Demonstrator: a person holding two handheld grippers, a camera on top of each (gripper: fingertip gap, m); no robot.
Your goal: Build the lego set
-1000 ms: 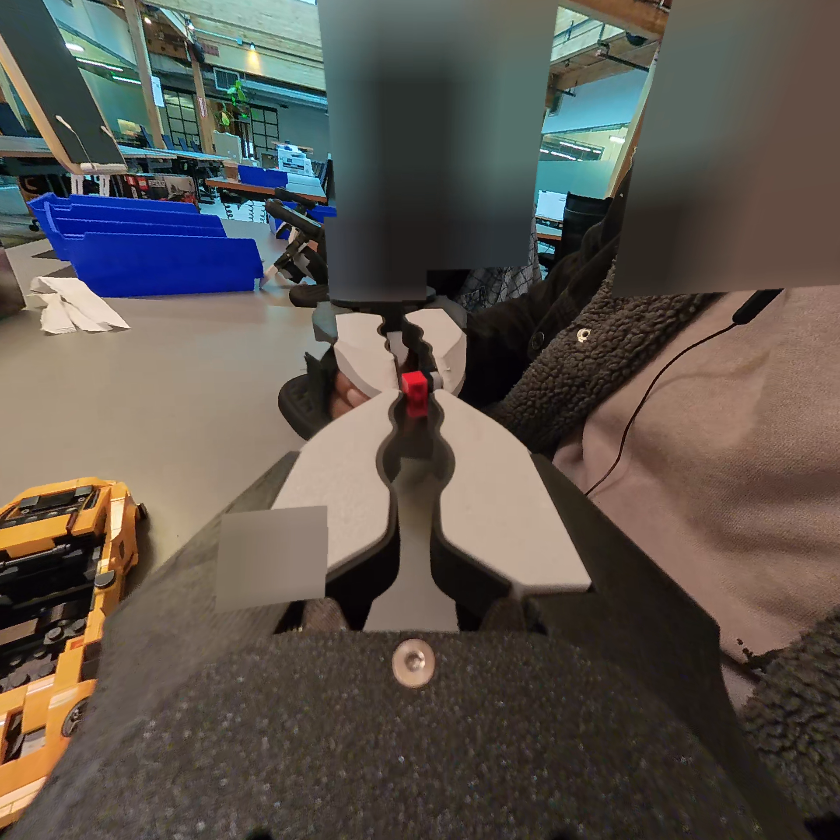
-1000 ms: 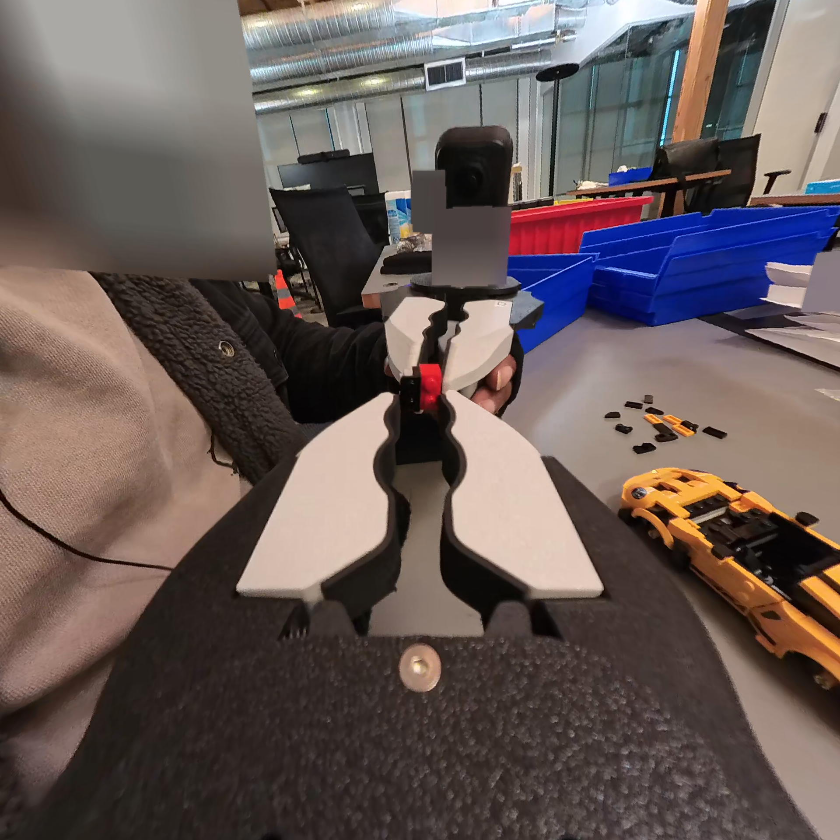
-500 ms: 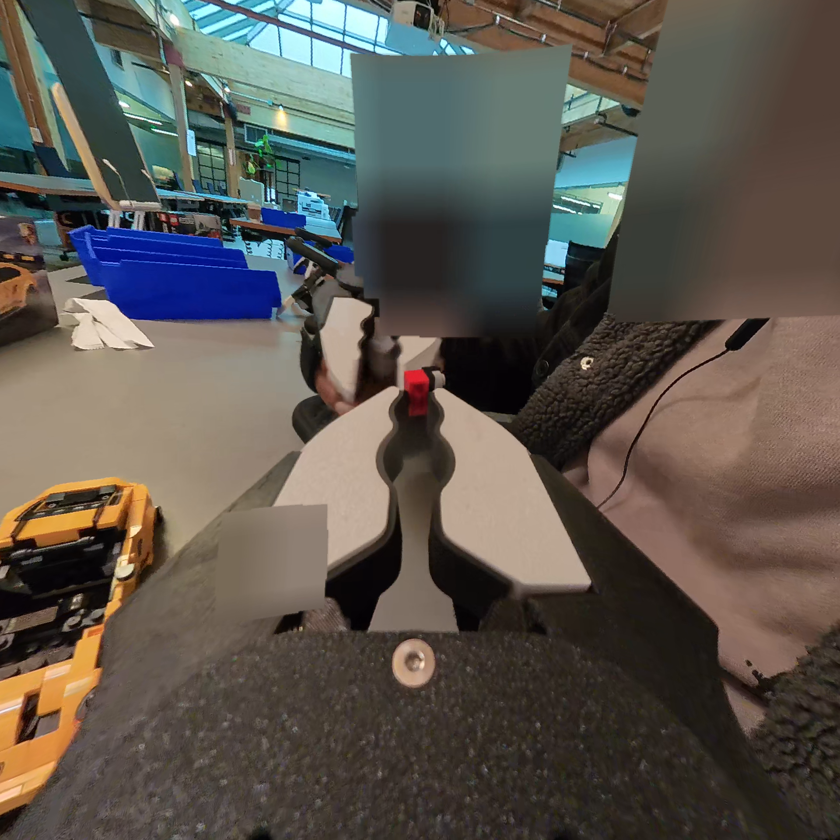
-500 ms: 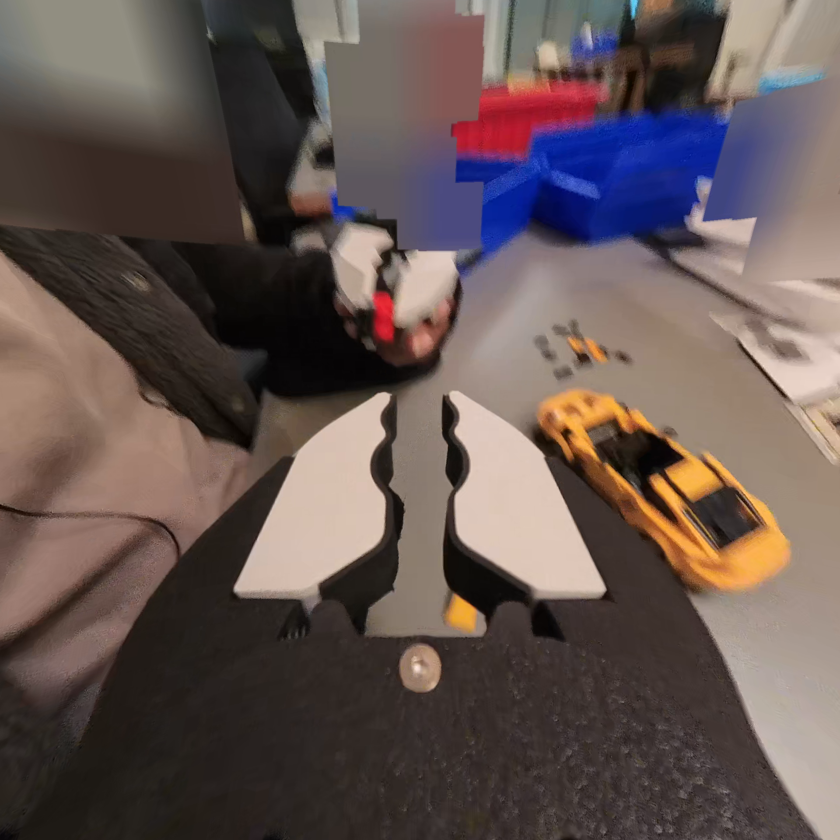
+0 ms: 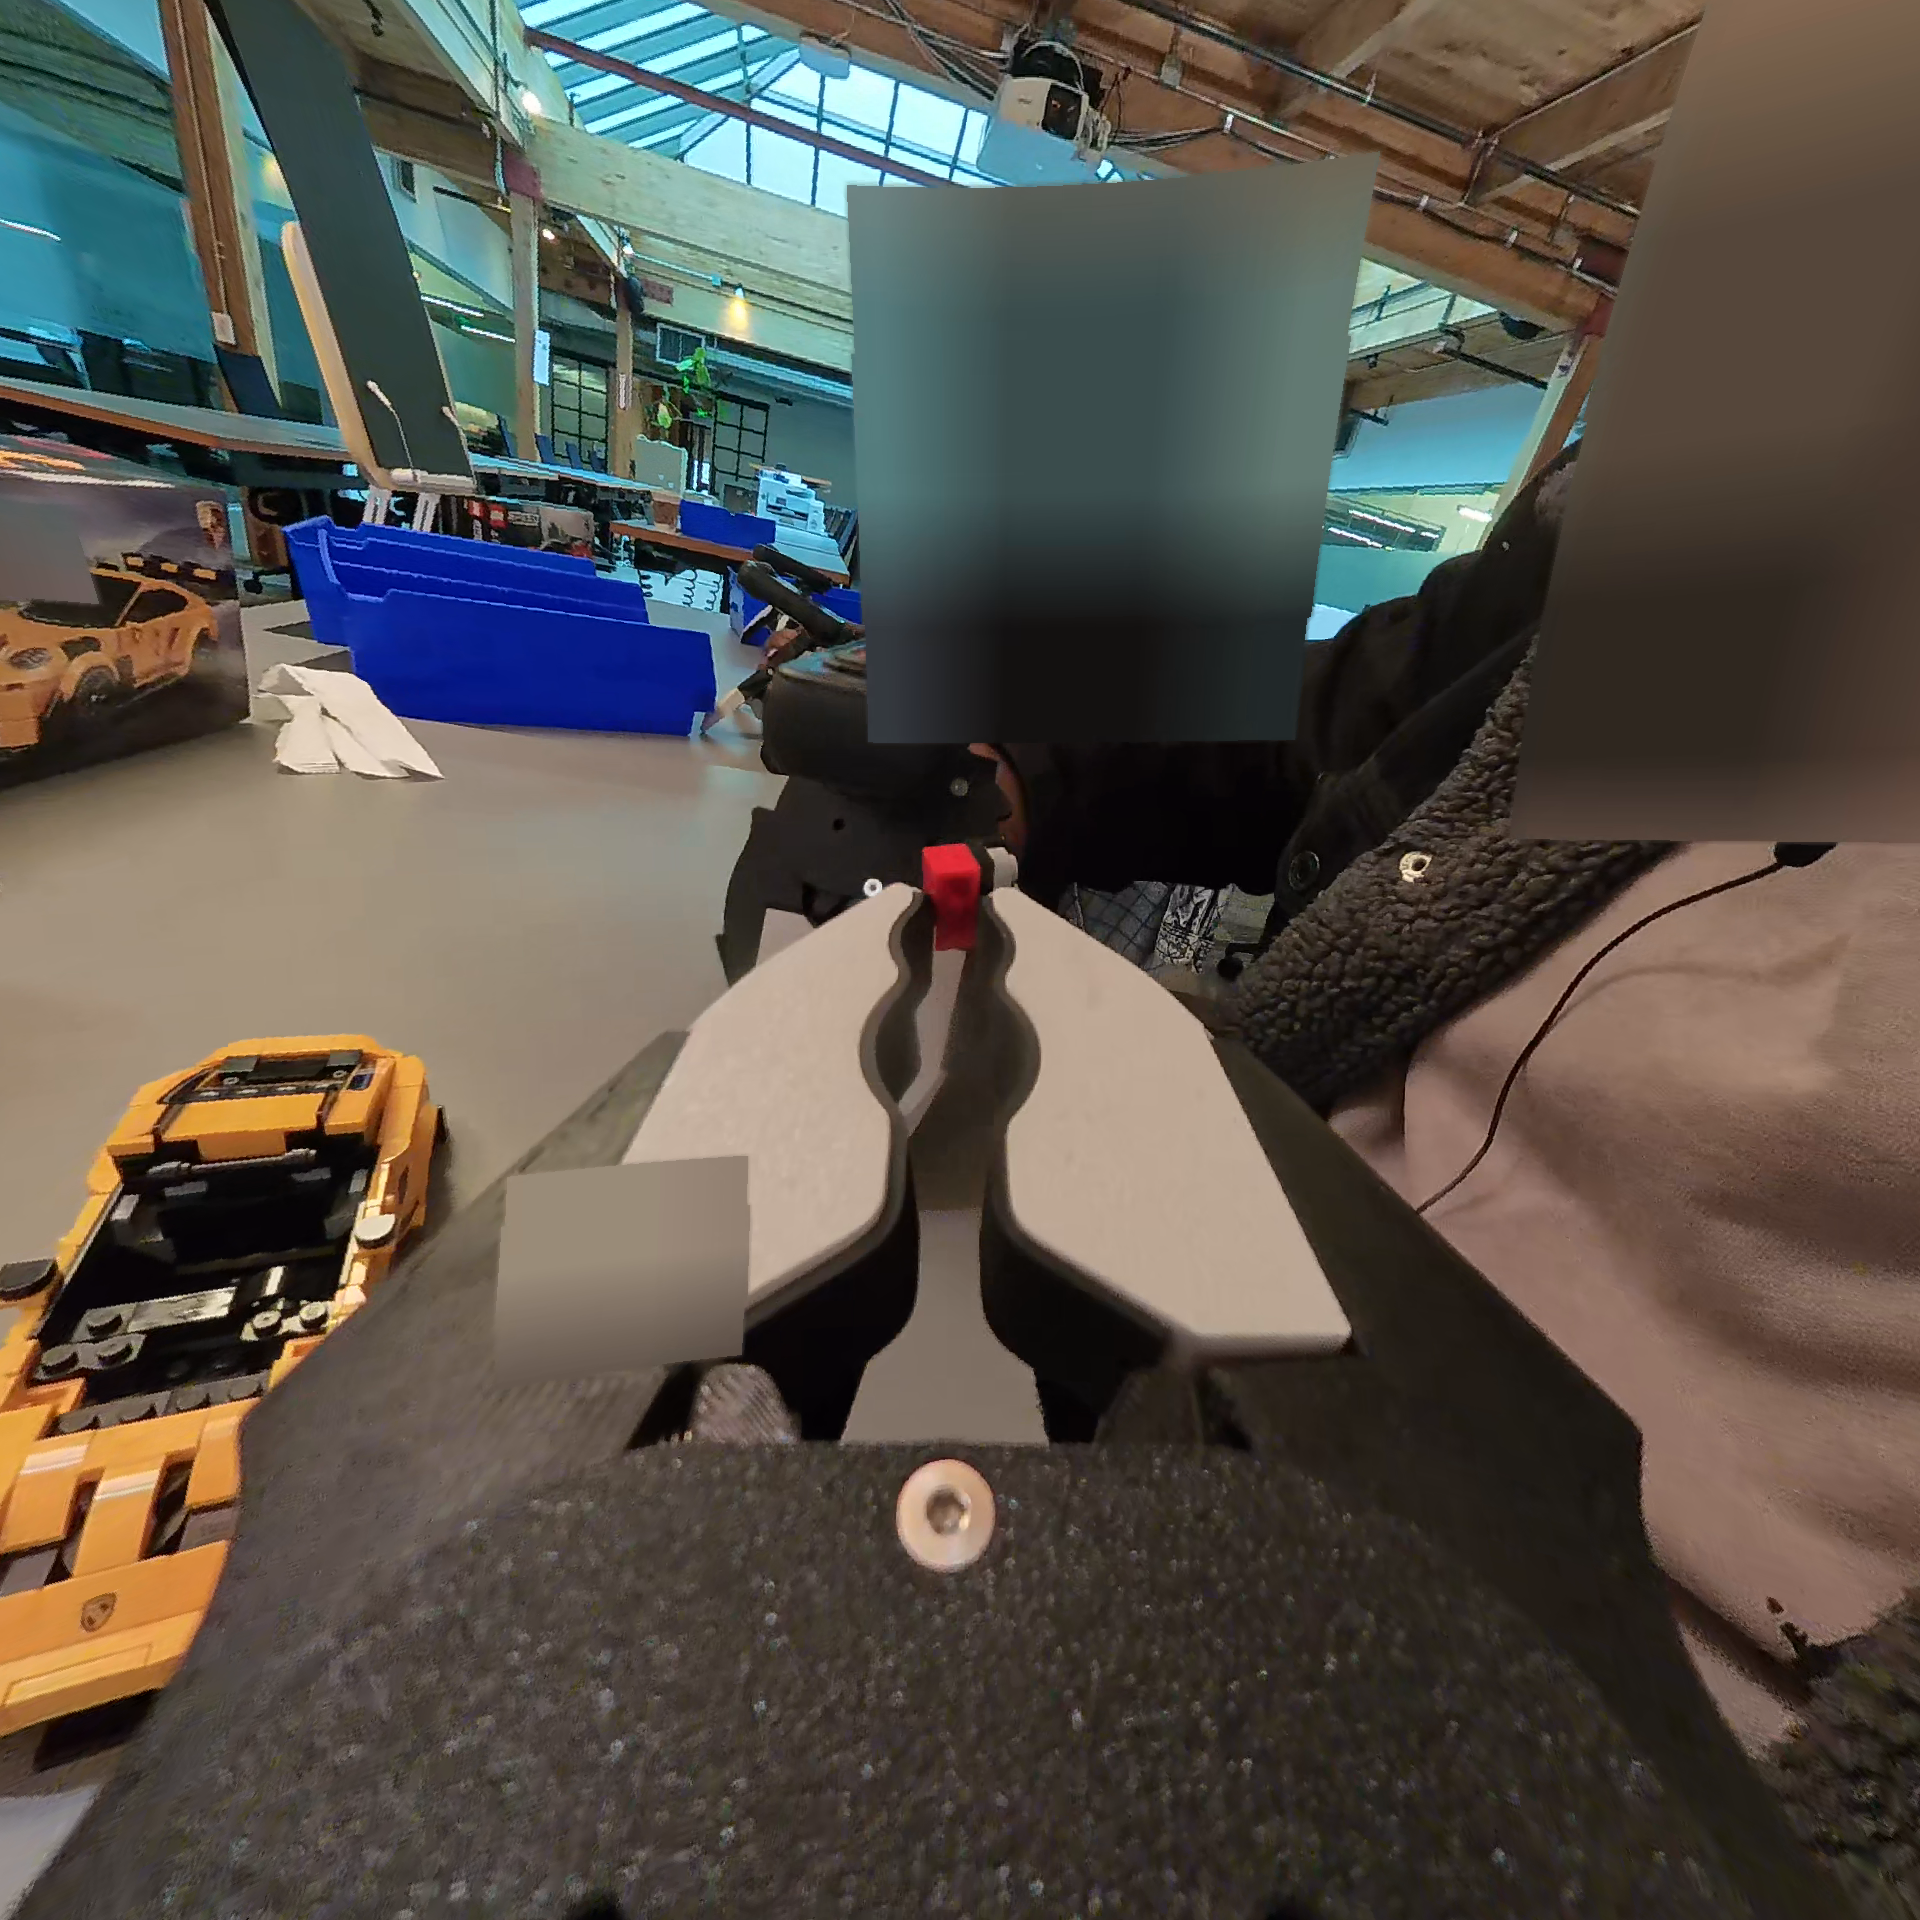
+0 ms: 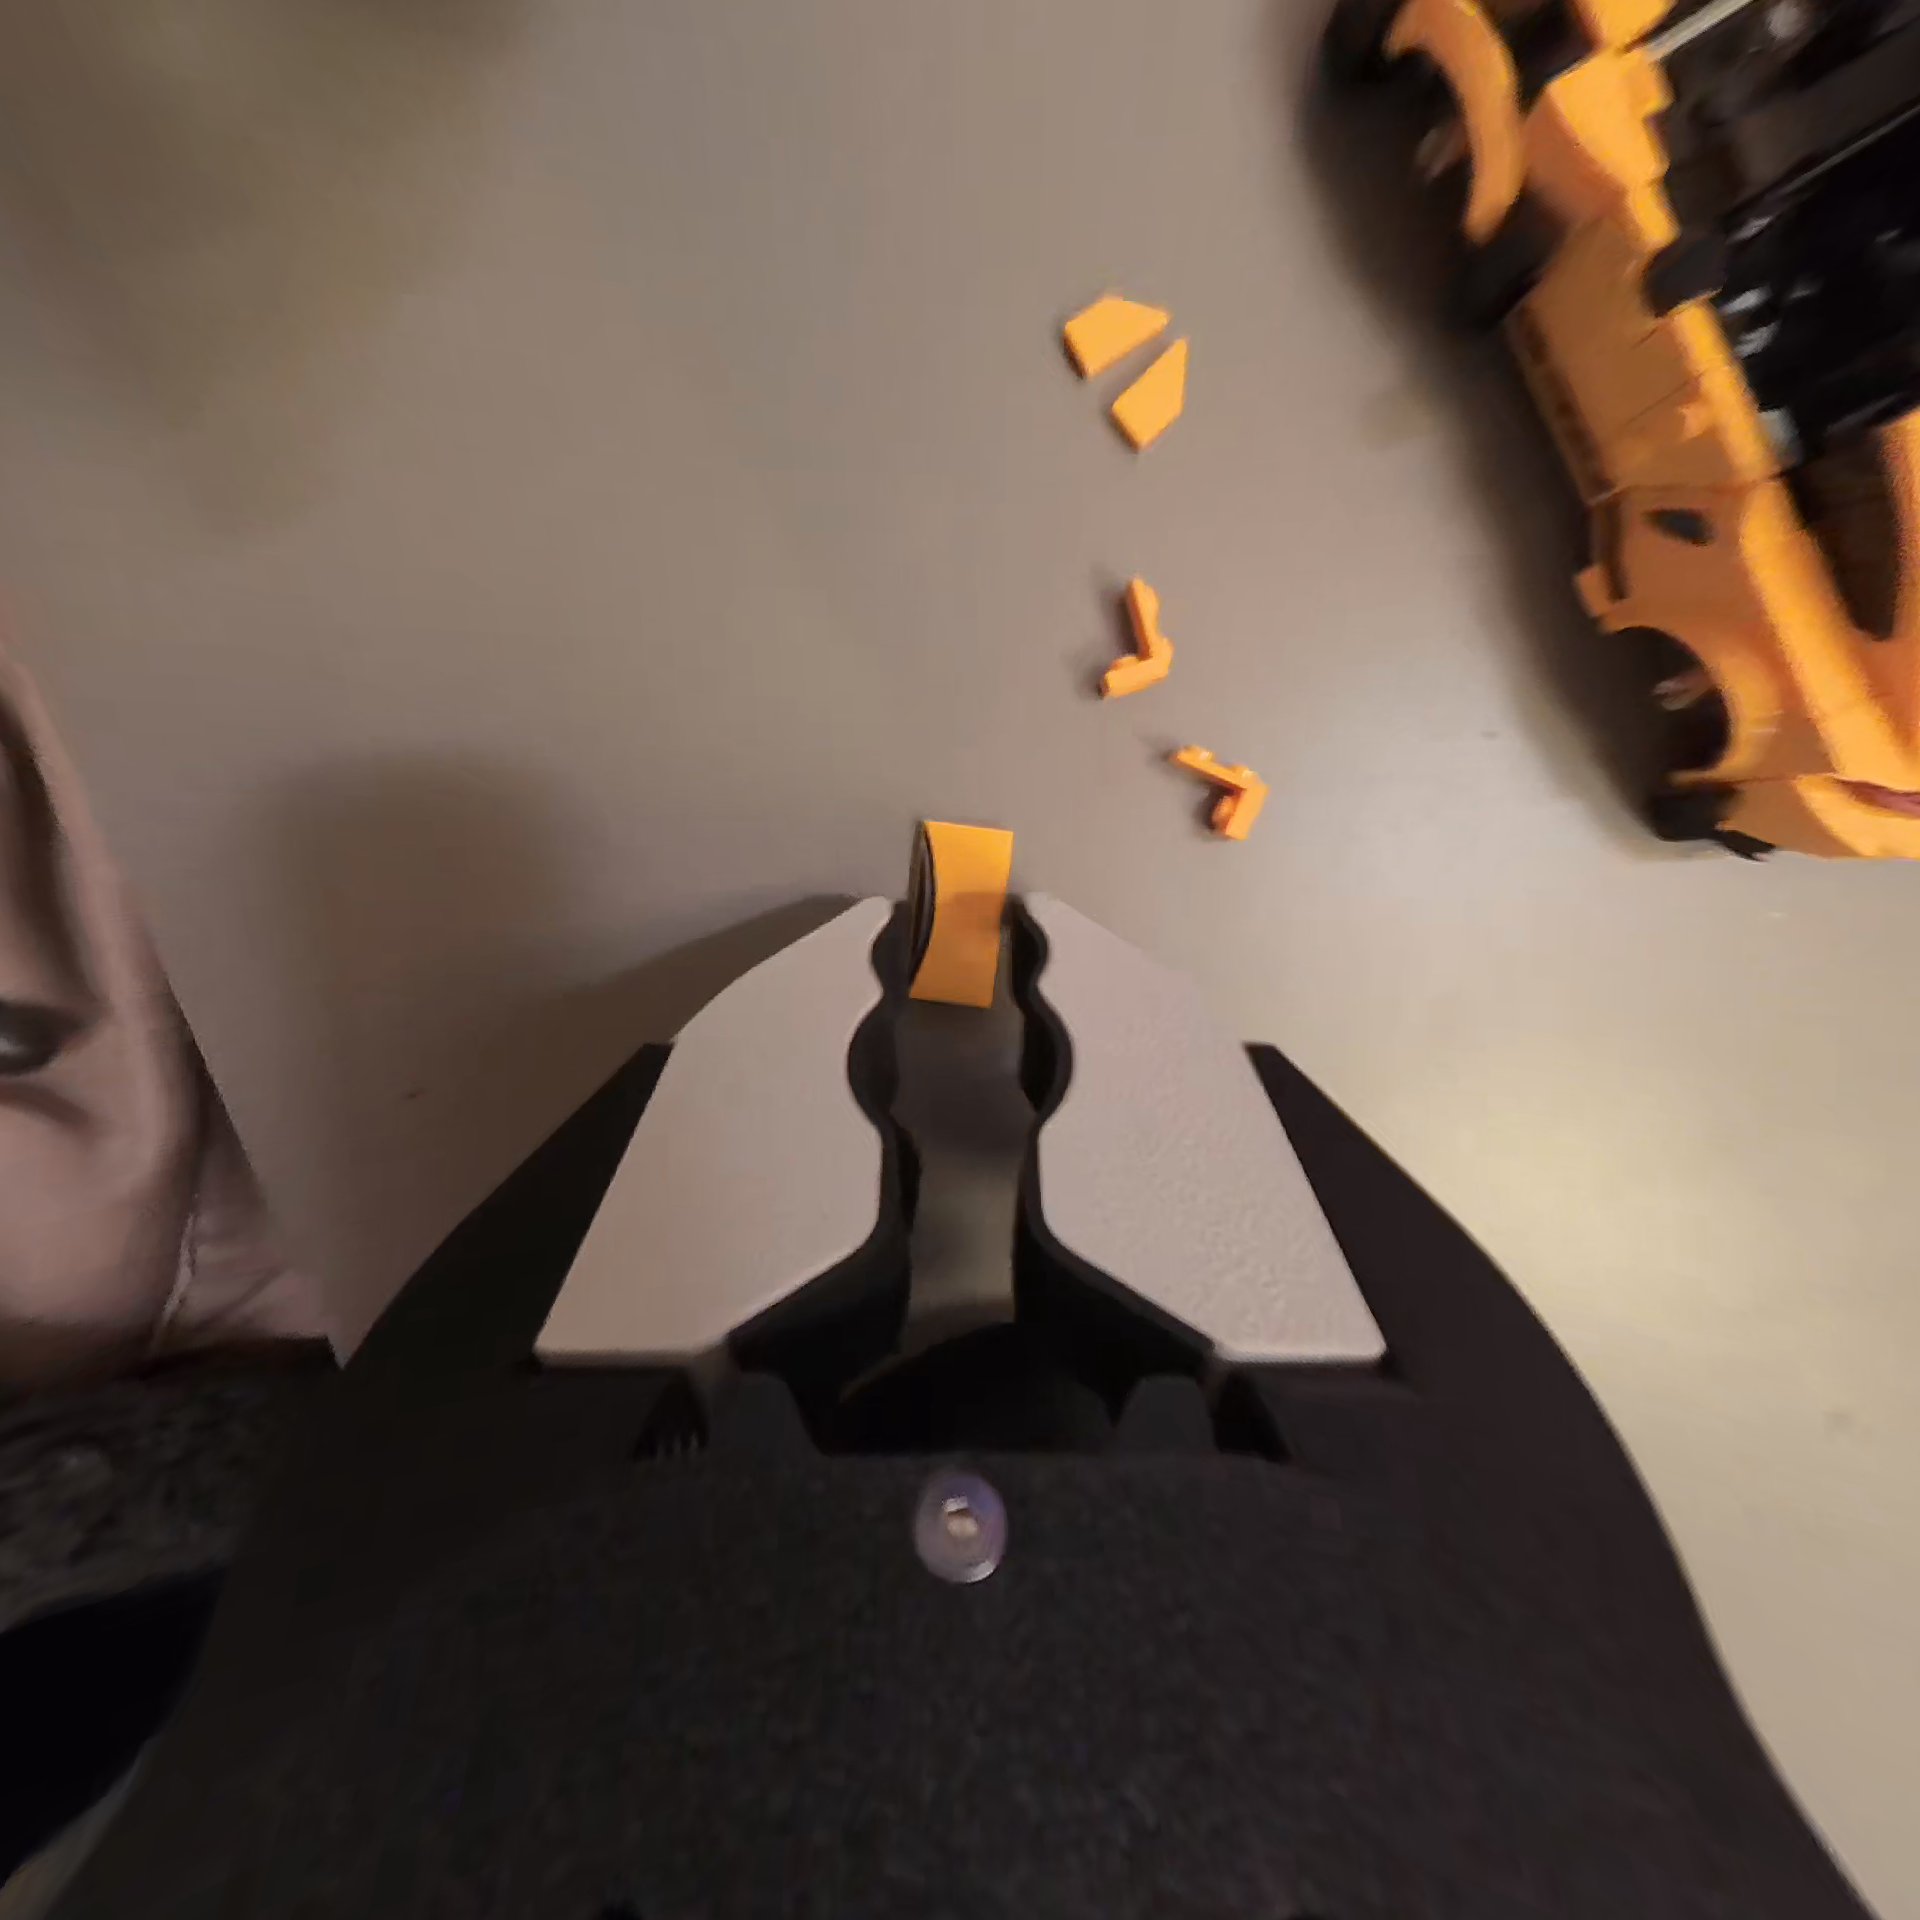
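— So, what does the left wrist view show?

— Left gripper [image 5: 954,914] raised over the grey table [image 5: 364,914], its fingertips clamped on a small red brick [image 5: 952,891] with a grey piece on its side. A part-built orange car [image 5: 197,1288] sits on the table at lower left. Farther back: blue bins [image 5: 499,634], crumpled white paper [image 5: 338,722] and a box [image 5: 114,623] with a car picture on it. A person in a fleece jacket [image 5: 1434,935] sits close on the right.

— And the right wrist view?

— Right gripper [image 6: 961,935] pointing down at the table, pinching an orange piece [image 6: 961,914] on edge between its tips. Whether the piece touches the table, I cannot tell. Four loose orange pieces [image 6: 1138,395] lie in a line beyond it, well clear of the fingers. The orange car [image 6: 1704,447], blurred, fills the upper right corner.
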